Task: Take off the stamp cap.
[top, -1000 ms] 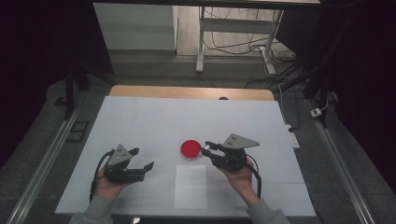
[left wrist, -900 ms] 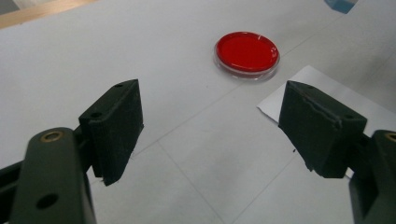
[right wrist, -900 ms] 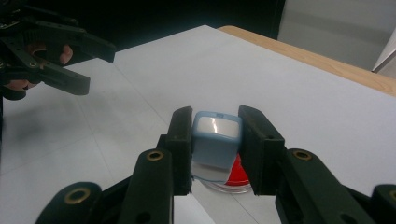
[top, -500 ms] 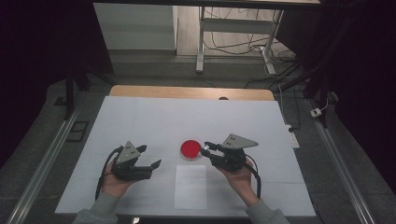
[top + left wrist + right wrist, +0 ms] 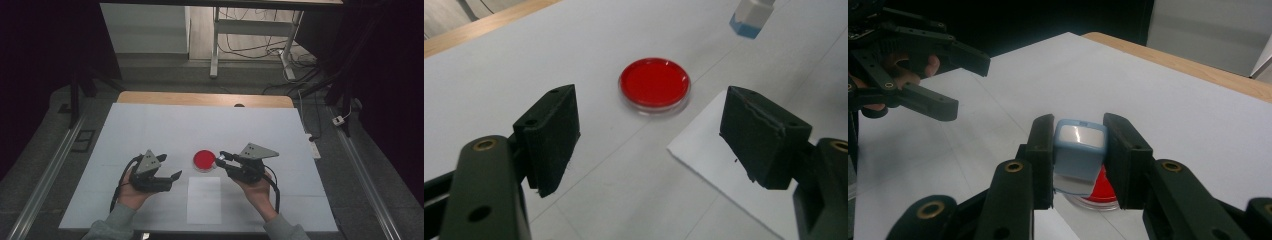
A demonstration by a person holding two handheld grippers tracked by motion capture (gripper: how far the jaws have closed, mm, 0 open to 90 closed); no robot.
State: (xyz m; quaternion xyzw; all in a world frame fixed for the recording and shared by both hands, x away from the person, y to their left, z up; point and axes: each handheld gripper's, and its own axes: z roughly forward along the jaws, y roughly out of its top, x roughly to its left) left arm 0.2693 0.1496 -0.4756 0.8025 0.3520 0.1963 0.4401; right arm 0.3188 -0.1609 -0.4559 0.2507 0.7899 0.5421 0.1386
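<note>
Change since earlier view: left gripper (image 5: 170, 178) has shifted toward the dish (image 5: 204, 160); right gripper (image 5: 221, 158) and dish unmoved.

Table (image 5: 150, 125): white top with a wooden strip along the far edge. It bears everything listed below.

Sheet (image 5: 204, 200): white paper, flat on the table, just on the person's side of the dish and between the two hands. In the left gripper view its corner (image 5: 704, 150) lies near the dish, apart from it.

Left gripper: held in the left hand (image 5: 131, 192), left of the dish and well apart from it, jaws pointing toward it. In the left gripper view (image 5: 649, 145) the jaws stand wide with only bare table between them; dish straight ahead.

Right gripper: held in the right hand (image 5: 257, 190), just right of the dish, tips at its rim as seen from above. In the right gripper view (image 5: 1079, 150) the jaws are narrow, pads pressed on both sides of the block.

Dish: shallow, round, clear rim, inside an even red (image 5: 654, 83). Whether the red is contents or the base itself cannot be told. Seen partly behind the block in the right gripper view (image 5: 1103, 192).

Block (image 5: 1079, 145): small, pale blue with a white glossy face, clamped in the right gripper, raised just beside the dish's right edge; also seen beyond the dish in the left gripper view (image 5: 751, 17).
</note>
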